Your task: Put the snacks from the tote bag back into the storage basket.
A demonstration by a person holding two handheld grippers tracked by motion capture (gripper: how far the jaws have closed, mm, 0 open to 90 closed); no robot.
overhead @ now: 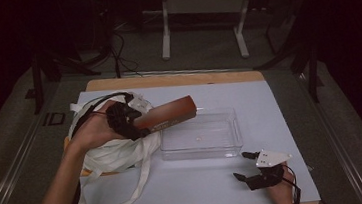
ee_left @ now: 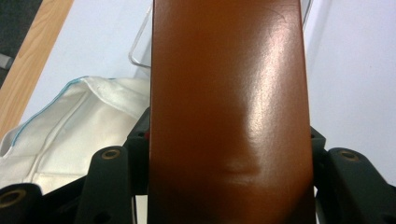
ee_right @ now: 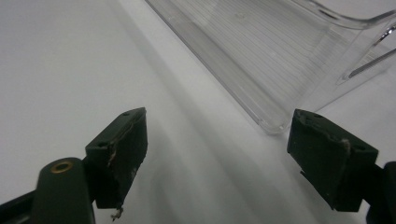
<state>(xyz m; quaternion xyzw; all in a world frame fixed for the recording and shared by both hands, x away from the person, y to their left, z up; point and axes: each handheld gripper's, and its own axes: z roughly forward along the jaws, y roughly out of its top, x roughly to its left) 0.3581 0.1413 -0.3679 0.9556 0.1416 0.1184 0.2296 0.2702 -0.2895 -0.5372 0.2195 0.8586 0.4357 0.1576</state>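
Clamped in my left tool (overhead: 139, 128), the long reddish-brown glossy box (overhead: 167, 114) points lengthwise over the clear plastic rectangular tray (overhead: 233, 139); my right tool (overhead: 248, 166) idles open beside it.

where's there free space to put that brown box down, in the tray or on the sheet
The clear tray looks bare inside, so it is the nearest free spot for the brown box held in the left gripper. The white sheet is also bare beyond and right of the tray, and along the front between the bag straps and the right gripper. The left side is crowded by the white cloth bag.
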